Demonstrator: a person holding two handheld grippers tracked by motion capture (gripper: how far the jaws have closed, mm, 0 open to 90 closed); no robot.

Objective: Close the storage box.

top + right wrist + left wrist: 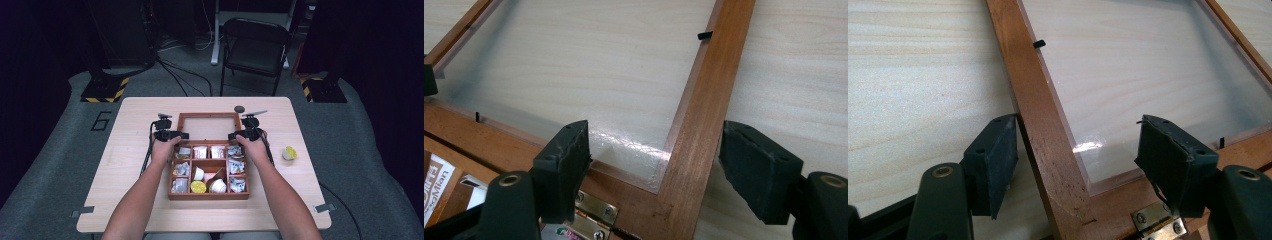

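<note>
I'm working the reddish-brown wooden compartment box point(208, 172) mid-table, its clear-paned hinged lid point(208, 127) lying flat open behind it. Left gripper point(1075, 150) and right gripper point(654, 160) are each straddling a lid side rail, jaws released, not pinching. I'm thinking: clamp both evenly, swing together, don't twist the brass hinges point(594, 212).
</note>
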